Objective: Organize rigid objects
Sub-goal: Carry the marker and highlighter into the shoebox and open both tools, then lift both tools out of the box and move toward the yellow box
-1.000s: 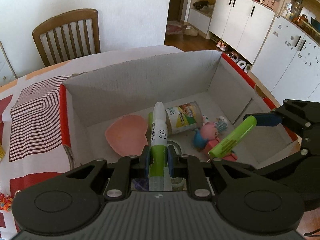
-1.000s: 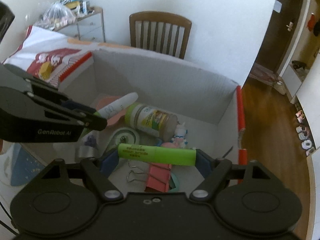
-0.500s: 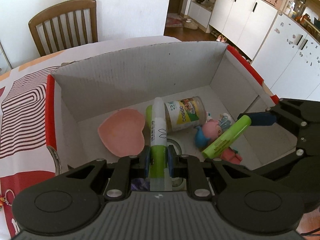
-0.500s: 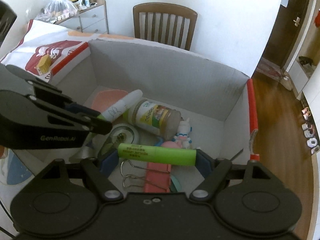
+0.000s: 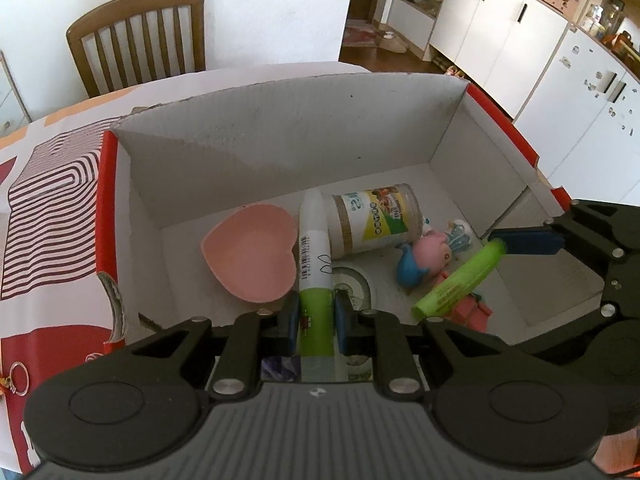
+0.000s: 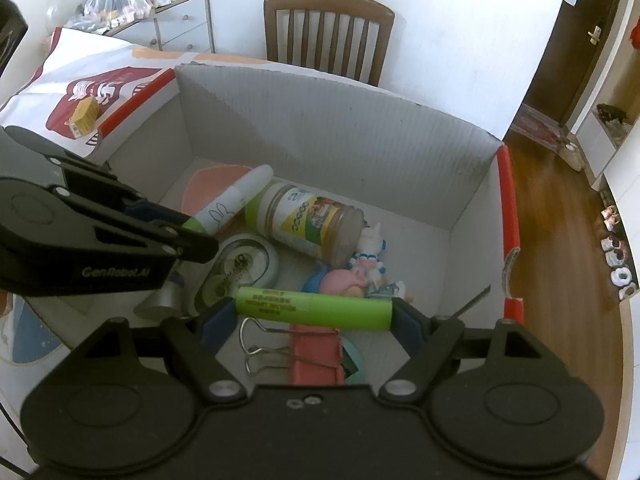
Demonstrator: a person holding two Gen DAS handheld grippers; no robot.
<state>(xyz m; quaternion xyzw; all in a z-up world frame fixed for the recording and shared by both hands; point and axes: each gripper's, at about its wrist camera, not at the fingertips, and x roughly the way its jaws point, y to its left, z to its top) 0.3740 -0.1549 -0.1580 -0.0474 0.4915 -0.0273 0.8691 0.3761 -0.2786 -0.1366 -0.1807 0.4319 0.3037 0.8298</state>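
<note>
My left gripper (image 5: 316, 314) is shut on a white and green glue stick (image 5: 314, 264), held pointing forward over the open cardboard box (image 5: 280, 128). My right gripper (image 6: 314, 308) is shut on a lime green marker (image 6: 314, 303), held crosswise by its ends above the box floor. The marker also shows in the left wrist view (image 5: 460, 278), and the glue stick in the right wrist view (image 6: 232, 204). Inside the box lie a pink heart dish (image 5: 252, 258), a labelled jar (image 5: 372, 220) on its side, a pink pig toy (image 5: 430, 250) and a tape roll (image 6: 240, 268).
A pink binder clip (image 6: 304, 360) and a small white figure (image 6: 370, 252) lie on the box floor. The box stands on a red and white tablecloth (image 5: 44, 208). A wooden chair (image 5: 136, 38) stands behind the table. A small yellow box (image 6: 82, 114) lies on the cloth.
Both grippers have moved forward and lower over the box, each still holding its object. The box interior fills more of both views.
</note>
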